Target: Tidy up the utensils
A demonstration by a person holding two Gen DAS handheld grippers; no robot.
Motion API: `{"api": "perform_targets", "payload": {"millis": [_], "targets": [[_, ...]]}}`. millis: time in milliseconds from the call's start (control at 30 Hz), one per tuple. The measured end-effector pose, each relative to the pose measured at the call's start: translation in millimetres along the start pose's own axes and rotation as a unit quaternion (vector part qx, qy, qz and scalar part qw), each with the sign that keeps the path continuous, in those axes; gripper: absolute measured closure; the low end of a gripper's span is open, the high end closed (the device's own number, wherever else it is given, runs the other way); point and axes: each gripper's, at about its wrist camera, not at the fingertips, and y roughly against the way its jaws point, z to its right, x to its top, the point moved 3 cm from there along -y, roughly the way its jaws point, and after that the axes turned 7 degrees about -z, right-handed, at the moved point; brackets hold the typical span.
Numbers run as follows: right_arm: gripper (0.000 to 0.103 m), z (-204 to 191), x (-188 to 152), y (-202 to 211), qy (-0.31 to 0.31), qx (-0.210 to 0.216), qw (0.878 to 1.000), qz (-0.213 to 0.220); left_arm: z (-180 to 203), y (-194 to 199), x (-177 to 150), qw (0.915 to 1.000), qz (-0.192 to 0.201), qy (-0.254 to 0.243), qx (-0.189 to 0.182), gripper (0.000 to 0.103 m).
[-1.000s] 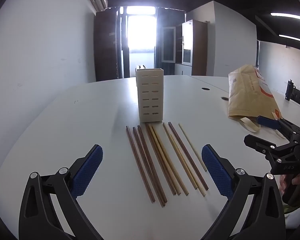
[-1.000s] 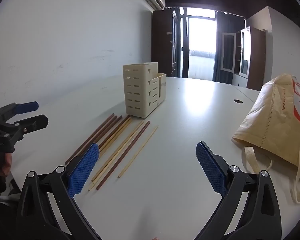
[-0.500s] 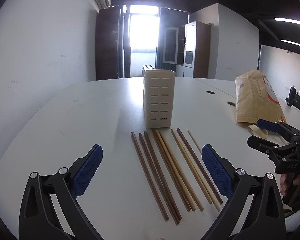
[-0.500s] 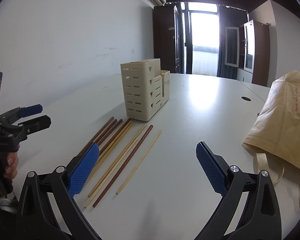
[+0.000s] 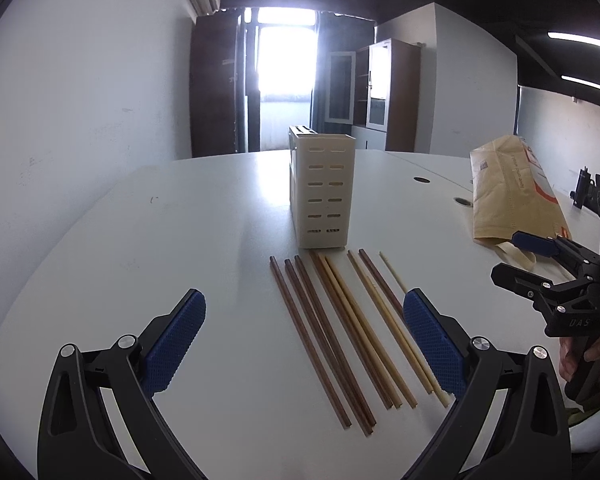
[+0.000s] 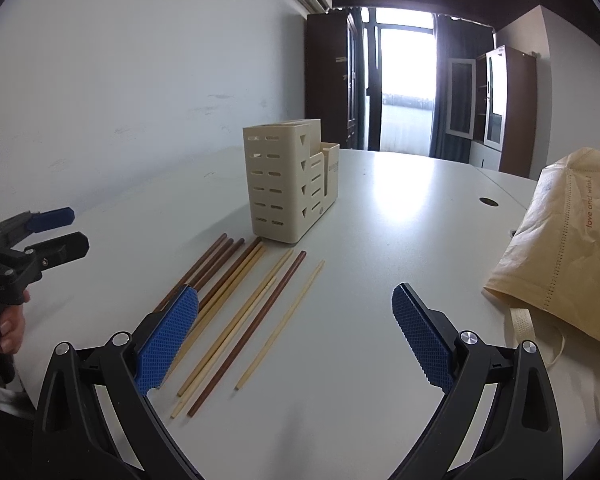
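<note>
Cream holder (image 6: 290, 190) by wooden chopsticks (image 5: 340, 328)

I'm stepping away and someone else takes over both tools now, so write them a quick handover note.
Left tool: open, empty, hovering over the chopsticks.
Right tool: open, empty, hovering beside them.
Chopsticks: loose row of dark and light ones flat on the white table, in front of the cream utensil holder.
Done: nothing visibly placed.
Left: move every chopstick into the holder.
</note>
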Motion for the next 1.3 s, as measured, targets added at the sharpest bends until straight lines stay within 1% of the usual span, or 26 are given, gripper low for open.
{"api": "perform_targets", "payload": {"millis": [200,300,400,467,567,633,733,833,933,1133,1300], "targets": [[0.005,2,3,-5,-0.006,0.008,1.000,-0.002,1,-6,0,1.0000,-0.003,0.005,0.007,0.006],[0.005,3,-1,-5,-0.010,0.009,1.000,-0.006,5,-6,-3,1.0000,0.001,0.001,-0.008,0.006],[0.005,3,-4,-5,-0.014,0.007,1.000,-0.006,4,-9,-4,0.9999,0.001,0.012,-0.006,0.006],[0.005,4,-4,-6,-0.015,0.004,1.000,-0.006,5,-10,-5,0.9999,-0.001,0.007,-0.010,0.006],[0.005,3,-5,-8,-0.011,0.005,1.000,-0.007,9,-10,-6,0.9998,0.013,-0.012,0.009,0.006],[0.005,3,-7,-10,-0.012,0.005,1.000,-0.009,11,-12,-7,0.9996,0.015,-0.018,0.017,0.006],[0.005,3,-9,-11,-0.012,0.005,1.000,-0.011,10,-19,-9,0.9997,0.007,-0.016,0.018,0.006],[0.005,3,-10,-12,-0.012,0.005,1.000,-0.012,7,-24,-11,0.9999,0.002,-0.009,0.010,0.006],[0.005,3,-12,-15,-0.011,0.003,1.000,-0.014,7,-26,-12,0.9998,0.004,-0.013,0.015,0.006],[0.005,3,-13,-16,-0.012,0.004,1.000,-0.016,9,-31,-17,0.9997,0.001,-0.021,0.013,0.006],[0.005,3,-14,-16,-0.013,0.004,1.000,-0.018,5,-31,-16,0.9999,0.005,-0.011,0.013,0.006]]}}
